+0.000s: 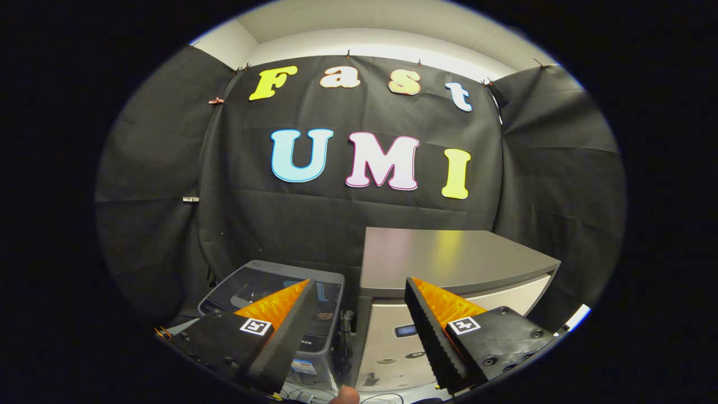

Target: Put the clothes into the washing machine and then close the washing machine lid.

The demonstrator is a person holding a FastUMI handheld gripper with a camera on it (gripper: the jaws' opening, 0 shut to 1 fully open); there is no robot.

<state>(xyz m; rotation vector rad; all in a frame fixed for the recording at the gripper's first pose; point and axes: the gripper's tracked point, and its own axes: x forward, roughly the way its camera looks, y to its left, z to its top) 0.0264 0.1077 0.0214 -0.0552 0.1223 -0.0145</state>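
Observation:
My gripper (359, 283) is held high and stands open, with nothing between its fingers. Beyond and below the left finger (280, 320) sits a small top-loading washing machine (280, 297) with a grey body; its dark glass lid lies flat and shut. No clothes can be seen from here. Beyond the right finger (443, 320) stands a pale cabinet-like appliance (449, 264) with a flat grey top, right next to the washer.
Black cloth walls close the booth behind and on both sides. Cables and a small tap-like fitting (348, 320) sit in the gap between the washer and the pale appliance. A fingertip of a person (345, 397) shows under the fingers.

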